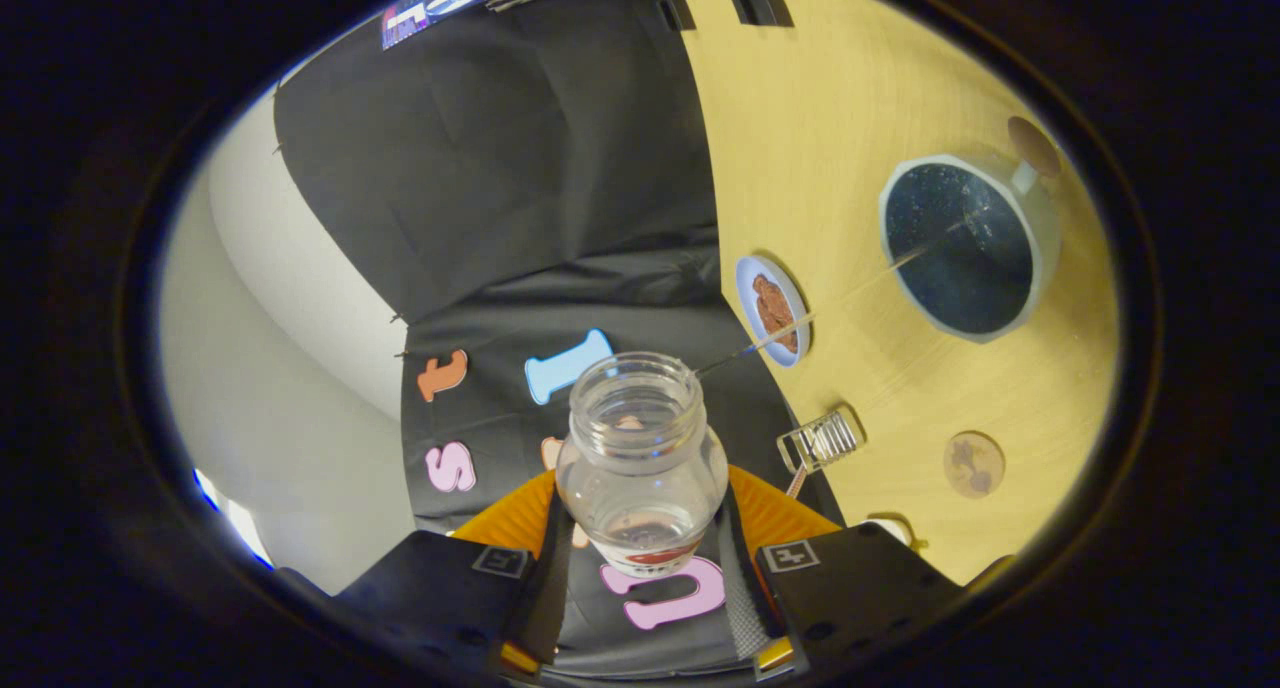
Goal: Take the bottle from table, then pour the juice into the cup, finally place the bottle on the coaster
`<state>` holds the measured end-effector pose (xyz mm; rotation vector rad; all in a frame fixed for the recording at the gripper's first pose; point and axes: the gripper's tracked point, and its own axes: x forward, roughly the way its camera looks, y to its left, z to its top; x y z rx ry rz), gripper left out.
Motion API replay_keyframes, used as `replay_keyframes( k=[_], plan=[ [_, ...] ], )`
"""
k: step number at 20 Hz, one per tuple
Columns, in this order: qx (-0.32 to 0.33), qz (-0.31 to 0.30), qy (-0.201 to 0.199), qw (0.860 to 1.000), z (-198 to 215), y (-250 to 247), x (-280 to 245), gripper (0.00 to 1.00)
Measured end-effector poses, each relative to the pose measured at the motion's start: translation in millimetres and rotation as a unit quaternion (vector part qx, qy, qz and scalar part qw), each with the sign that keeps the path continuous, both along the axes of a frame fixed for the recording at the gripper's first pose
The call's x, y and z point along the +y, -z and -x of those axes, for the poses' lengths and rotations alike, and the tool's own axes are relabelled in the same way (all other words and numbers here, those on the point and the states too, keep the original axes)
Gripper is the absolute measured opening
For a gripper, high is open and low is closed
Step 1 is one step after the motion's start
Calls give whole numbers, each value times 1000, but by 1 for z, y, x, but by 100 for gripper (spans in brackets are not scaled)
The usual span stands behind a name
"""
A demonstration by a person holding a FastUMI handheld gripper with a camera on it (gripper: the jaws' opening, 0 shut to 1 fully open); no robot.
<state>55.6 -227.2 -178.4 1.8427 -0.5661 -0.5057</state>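
Observation:
My gripper (645,553) is shut on a clear glass bottle (640,458), one finger pressing each side near its base. The bottle is uncapped and tipped over sideways, its open mouth pointing away from the fingers, and it looks almost empty. A thin stream (850,293) runs from the mouth across the wooden table (850,118) into a pale mug (965,248) with a dark inside, well beyond the fingers. A round blue coaster (772,311) with a brown picture lies at the table's edge between the bottle and the mug.
A clear ribbed cap (820,440) lies near the table's edge close to the right finger. A brown disc (973,463) sits on the table beside it, and another brown disc (1033,145) lies past the mug's handle. Black cloth hangs beyond the table's edge.

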Motion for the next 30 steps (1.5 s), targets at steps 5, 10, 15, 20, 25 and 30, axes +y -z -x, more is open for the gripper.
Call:
replay_keyframes(
  k=[5,10,15,20,25,30],
  plan=[
    [-4,-3,4,1000,-1,0,-3,69],
    [-19,-4,17,1000,0,-6,-7,69],
    [-24,-11,31,999,4,-7,-12,69],
    [-36,-24,44,998,5,-8,-16,69],
    [-46,-37,53,997,4,-12,-17,69],
    [-60,-50,65,995,8,-14,-19,69]
  ],
)
